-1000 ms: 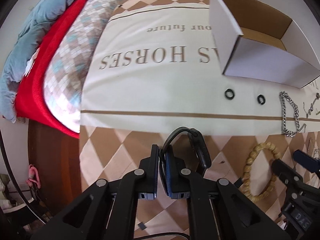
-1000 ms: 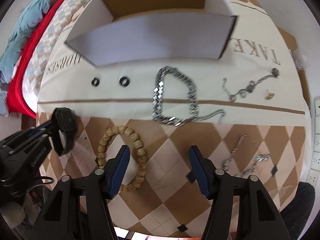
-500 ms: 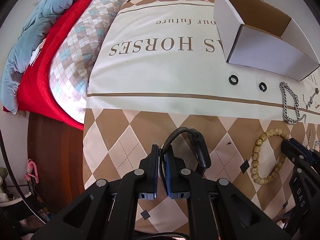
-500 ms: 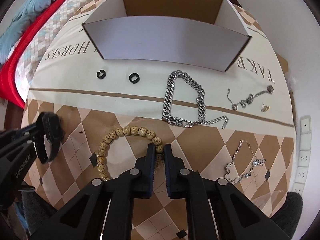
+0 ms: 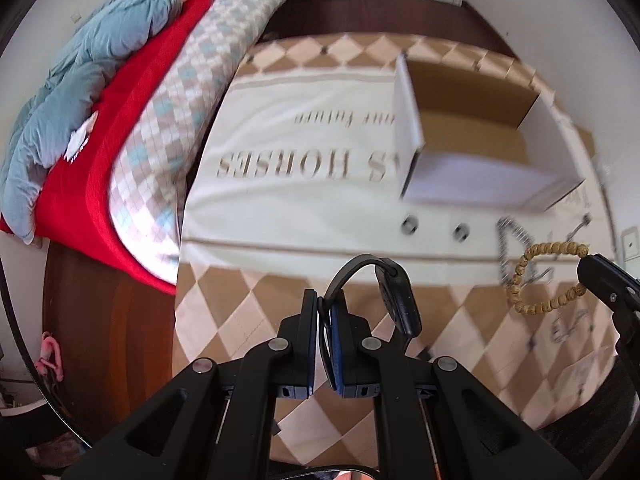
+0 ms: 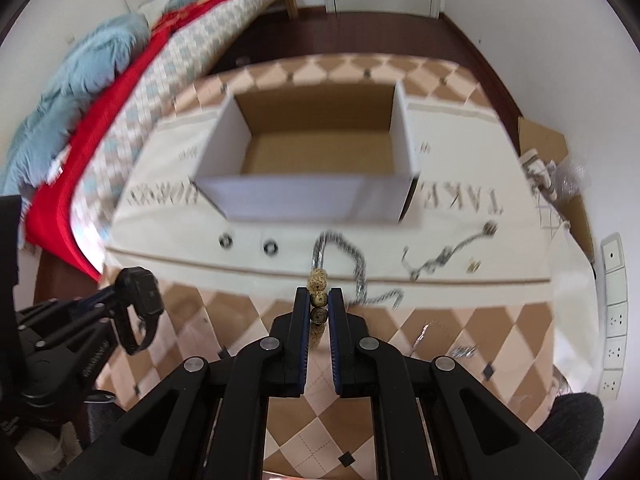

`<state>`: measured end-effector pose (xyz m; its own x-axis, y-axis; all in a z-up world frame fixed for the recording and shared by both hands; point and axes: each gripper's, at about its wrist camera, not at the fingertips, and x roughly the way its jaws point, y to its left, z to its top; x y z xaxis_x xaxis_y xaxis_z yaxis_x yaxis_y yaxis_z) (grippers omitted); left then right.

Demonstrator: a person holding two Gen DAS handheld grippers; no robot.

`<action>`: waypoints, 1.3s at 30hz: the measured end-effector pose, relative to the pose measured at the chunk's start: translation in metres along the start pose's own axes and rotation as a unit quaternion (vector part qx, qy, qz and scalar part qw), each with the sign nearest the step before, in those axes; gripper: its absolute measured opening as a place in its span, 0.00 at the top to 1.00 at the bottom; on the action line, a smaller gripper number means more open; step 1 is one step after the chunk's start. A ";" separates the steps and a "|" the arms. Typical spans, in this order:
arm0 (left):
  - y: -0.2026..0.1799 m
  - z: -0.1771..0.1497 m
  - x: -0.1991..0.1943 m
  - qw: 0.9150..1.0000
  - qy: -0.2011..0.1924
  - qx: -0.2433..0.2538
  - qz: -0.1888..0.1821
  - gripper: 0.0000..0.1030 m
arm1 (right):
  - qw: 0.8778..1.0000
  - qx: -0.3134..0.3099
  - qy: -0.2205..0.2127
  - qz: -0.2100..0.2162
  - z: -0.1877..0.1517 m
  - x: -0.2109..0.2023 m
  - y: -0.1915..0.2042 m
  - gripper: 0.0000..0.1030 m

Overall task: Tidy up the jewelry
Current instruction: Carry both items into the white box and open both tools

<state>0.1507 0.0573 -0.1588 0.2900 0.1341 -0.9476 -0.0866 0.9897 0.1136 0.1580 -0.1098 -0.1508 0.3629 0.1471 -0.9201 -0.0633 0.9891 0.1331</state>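
Between the pads of the right claw (image 6: 319,300), the bead bracelet (image 6: 319,280) is pinched, its loop hanging clear of the tabletop (image 6: 440,332). At 12 o'clock beyond it stands the open cardboard box (image 6: 304,196), with the silver chain (image 6: 344,256) between. At 9 o'clock the left claw (image 5: 325,312) is clamped on the black watch (image 5: 396,300) strap.

both tongs (image 5: 325,312) (image 6: 319,300) clamped tight, angled steeply down

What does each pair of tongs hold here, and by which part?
Left tongs: black watch, pinched by its strap. Right tongs: wooden bead bracelet, gripped on a bead of its loop.
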 end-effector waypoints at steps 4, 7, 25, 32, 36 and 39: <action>-0.008 0.026 -0.018 1.000 -0.024 0.000 -0.016 0.96 | 1.000 0.006 -0.025 0.012 0.022 -0.028 -0.012 0.91; -0.016 0.052 -0.029 0.999 -0.043 -0.001 -0.025 0.96 | 0.999 0.012 -0.046 0.018 0.043 -0.044 -0.020 0.91; -0.062 0.175 0.034 0.991 0.031 0.012 -0.132 0.96 | 0.998 0.036 0.000 0.052 0.150 0.024 -0.053 0.91; -0.072 0.192 0.048 0.987 0.067 0.011 -0.146 0.85 | 0.997 0.026 0.026 0.070 0.162 0.047 -0.050 0.91; -0.074 0.198 0.043 0.987 0.061 0.012 -0.148 0.77 | 0.995 0.027 0.045 0.081 0.166 0.053 -0.049 0.90; -0.072 0.200 0.035 0.988 0.048 0.015 -0.144 0.39 | 0.996 0.026 0.048 0.075 0.166 0.052 -0.049 0.79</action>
<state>0.3578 0.0007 -0.1401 0.2062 -0.1574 -0.9658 0.0147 0.9874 -0.1578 0.3341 -0.1491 -0.1444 0.2627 0.2936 -0.9191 -0.0611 0.9557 0.2878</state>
